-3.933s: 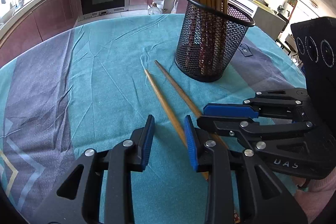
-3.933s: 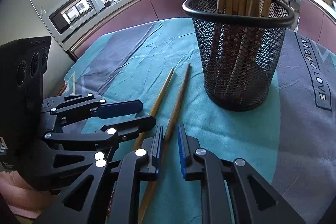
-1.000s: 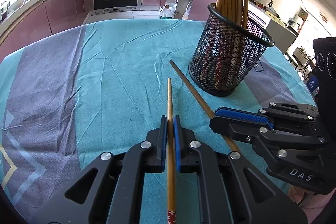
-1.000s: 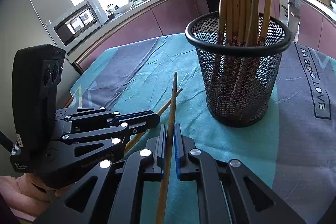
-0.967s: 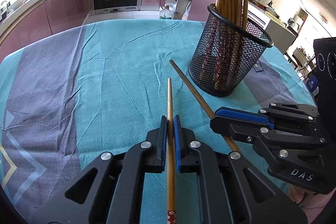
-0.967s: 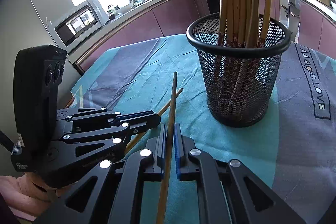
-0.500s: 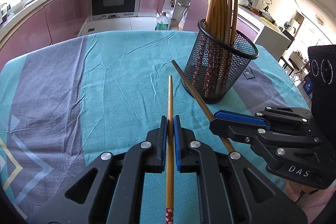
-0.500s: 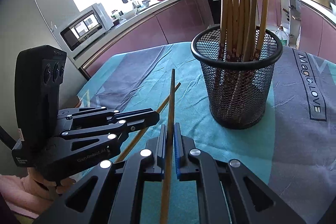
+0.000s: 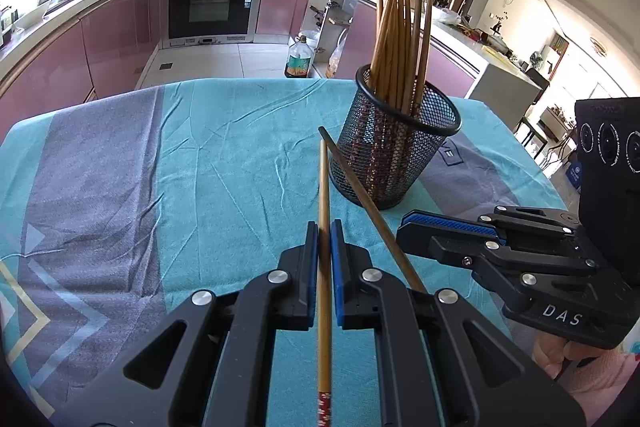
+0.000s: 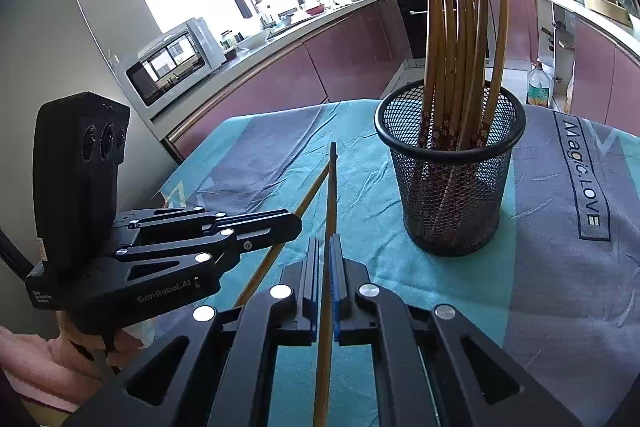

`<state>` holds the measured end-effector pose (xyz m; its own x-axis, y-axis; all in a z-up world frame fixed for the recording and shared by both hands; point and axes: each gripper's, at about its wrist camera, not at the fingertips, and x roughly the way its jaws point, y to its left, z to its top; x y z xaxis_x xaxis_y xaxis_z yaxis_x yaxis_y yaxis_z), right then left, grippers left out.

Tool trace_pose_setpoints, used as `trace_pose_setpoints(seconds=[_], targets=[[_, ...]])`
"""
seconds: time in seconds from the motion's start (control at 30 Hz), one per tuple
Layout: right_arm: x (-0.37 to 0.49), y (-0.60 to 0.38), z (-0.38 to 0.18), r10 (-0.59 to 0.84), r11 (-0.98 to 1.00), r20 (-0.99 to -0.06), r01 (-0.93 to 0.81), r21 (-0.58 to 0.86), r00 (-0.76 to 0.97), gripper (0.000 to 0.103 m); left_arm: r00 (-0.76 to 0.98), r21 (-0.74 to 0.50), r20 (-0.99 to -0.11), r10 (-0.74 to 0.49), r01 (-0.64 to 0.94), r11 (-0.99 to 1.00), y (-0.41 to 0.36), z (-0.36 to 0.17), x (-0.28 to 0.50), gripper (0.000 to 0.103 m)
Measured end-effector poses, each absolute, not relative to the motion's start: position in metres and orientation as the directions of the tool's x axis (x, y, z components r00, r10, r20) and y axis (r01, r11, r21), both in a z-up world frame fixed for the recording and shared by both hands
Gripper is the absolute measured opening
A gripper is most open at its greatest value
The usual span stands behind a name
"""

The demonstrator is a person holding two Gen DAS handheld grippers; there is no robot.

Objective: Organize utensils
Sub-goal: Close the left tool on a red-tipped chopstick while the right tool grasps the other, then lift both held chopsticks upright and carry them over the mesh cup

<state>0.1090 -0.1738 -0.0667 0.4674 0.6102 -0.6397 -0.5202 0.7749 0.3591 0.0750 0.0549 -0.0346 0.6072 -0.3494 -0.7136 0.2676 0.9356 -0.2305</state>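
The left hand-held gripper [image 9: 324, 239] is squeezed tight on a wooden chopstick [image 9: 323, 195]. The stick runs straight out between its two blue pads, and its thin tip points toward the far side of the bench [image 9: 224, 155]. The end with the red flower pattern sticks out behind the pads, near the camera.

The right hand-held gripper [image 10: 324, 259] is also squeezed tight, and it holds a second chopstick [image 10: 330, 195]. That stick points forward and a bit up, away from the camera.

Both sticks are up off the blue-green cloth [image 10: 360, 187] that covers the bench. In the left view the two sticks cross near their tips, just beside the basket. I cannot tell if they touch.

A black wire basket [image 9: 394, 151] stands upright on the cloth, to the right of the held sticks in both views. Many more chopsticks [image 10: 460, 39] stand in it, leaning a little and fanning out at the top.

Each hand-held gripper shows in the other one's view, side by side and close together. A bit of a person's hand [image 10: 80, 351] in a pink sleeve grips the handle of the left one.

Behind the bench is a kitchen with purple cupboards and a black oven [image 9: 212, 7].
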Motion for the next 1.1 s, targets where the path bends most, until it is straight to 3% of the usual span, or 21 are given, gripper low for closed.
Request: trace_pose_setpoints(seconds=[0.2,0.37,0.43,0.73,0.8,0.83,1.1], targets=[[0.109,-0.176,-0.066,0.602,0.781,-0.643,-0.519,0.348,0.474,0.004,0.612,-0.232,-0.705,-0.359,0.280,0.932,0.058,-0.028,0.070,0.007],[0.120,-0.171,-0.081,0.545,0.814,-0.703,-0.490,0.313,0.457,0.019,0.598,-0.232,-0.723,-0.346,0.261,0.937,0.059,-0.038,0.072,0.007],[0.124,-0.165,-0.088,0.522,0.824,-0.723,-0.487,0.290,0.453,0.021,0.594,-0.234,-0.727,-0.344,0.257,0.938,0.058,-0.041,0.073,0.007],[0.137,-0.142,-0.113,0.444,0.850,-0.778,-0.485,0.207,0.445,0.021,0.589,-0.237,-0.736,-0.333,0.237,0.942,0.065,-0.049,0.076,0.007],[0.139,-0.140,-0.113,0.426,0.856,-0.781,-0.484,0.183,0.457,0.015,0.587,-0.240,-0.737,-0.334,0.234,0.942,0.066,-0.050,0.077,0.007],[0.140,-0.140,-0.114,0.416,0.859,-0.784,-0.483,0.172,0.461,0.007,0.587,-0.241,-0.738,-0.334,0.234,0.942,0.065,-0.050,0.077,0.007],[0.137,-0.148,-0.112,0.472,0.848,-0.754,-0.470,0.245,0.458,0.005,0.588,-0.248,-0.732,-0.343,0.238,0.939,0.065,-0.049,0.077,0.007]])
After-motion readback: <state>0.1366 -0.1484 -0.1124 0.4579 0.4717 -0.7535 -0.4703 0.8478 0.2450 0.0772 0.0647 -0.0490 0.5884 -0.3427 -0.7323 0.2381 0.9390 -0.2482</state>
